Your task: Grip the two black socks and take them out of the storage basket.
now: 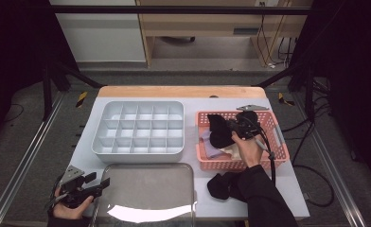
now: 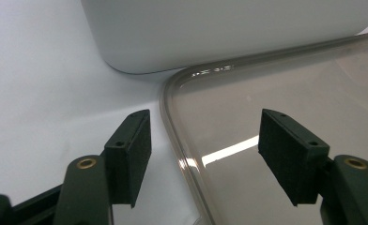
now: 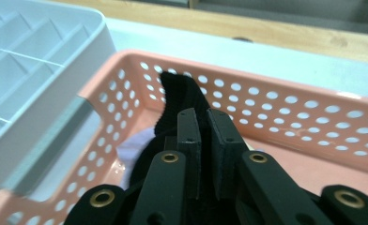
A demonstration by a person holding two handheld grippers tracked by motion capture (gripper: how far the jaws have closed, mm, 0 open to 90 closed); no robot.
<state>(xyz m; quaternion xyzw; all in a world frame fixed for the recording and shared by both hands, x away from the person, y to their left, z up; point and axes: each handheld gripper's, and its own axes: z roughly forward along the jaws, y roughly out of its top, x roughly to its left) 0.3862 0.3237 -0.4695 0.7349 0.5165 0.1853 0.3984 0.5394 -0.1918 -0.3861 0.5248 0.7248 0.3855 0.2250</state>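
The right gripper (image 1: 237,126) pinches a black sock (image 1: 217,131) above the pink basket (image 1: 278,142) on the white table (image 1: 287,179). Left of that basket, beside the steel tray (image 1: 148,189), the left gripper (image 1: 97,182) gapes wide over the table; grey floor surrounds it.

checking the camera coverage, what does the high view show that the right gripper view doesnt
High view alone: the left gripper with open jaws at the table's near left corner, the metal tray, and a black sock on the table beside the person's sleeve.

Right gripper view alone: close detail, with the jaws shut on ribbed black fabric over the basket.

Both: the right gripper holding a black sock, the pink perforated basket, the white divided organizer, a pale lilac cloth in the basket, and the table's wooden far edge.
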